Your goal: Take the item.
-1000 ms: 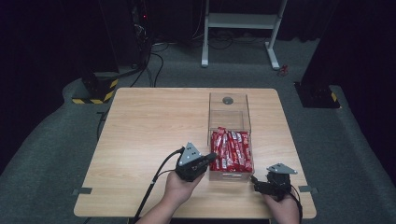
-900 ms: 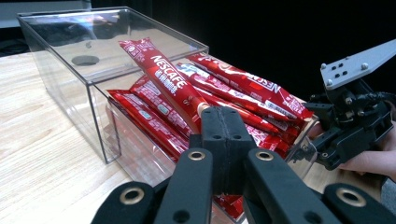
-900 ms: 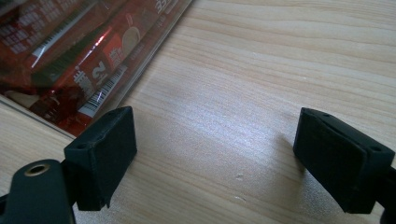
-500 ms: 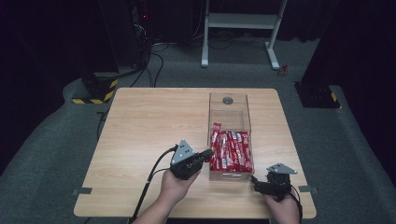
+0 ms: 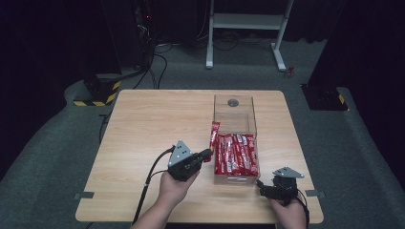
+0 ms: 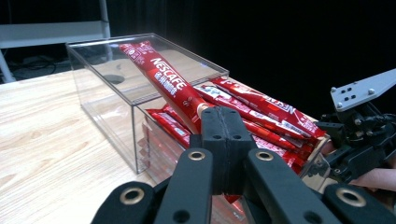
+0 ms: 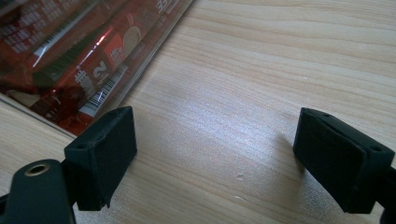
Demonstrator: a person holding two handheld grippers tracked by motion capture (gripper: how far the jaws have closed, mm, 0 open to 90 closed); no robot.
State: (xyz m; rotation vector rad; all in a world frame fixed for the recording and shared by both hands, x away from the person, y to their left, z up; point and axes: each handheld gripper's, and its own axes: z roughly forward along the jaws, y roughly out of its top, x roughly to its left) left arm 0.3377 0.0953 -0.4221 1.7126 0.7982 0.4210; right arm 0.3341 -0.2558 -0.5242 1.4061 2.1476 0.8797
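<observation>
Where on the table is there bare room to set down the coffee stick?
Free: the wide wood left of the clear box, and its empty far half. Crowded: the near half, packed with red sticks, between the left gripper and right gripper.

Your high view looks forward and down from above your side of the table (image 5: pixel 143 124), far enough back to take in the whole top and the clear box (image 5: pixel 234 125). Your left gripper view sits close behind the left gripper (image 6: pixel 223 140), facing the near corner of the clear box (image 6: pixel 140 88) at low level. Your right gripper view looks steeply down, very near the tabletop, with the box wall (image 7: pixel 93 56) at its upper left. All 3 views share that box.
</observation>
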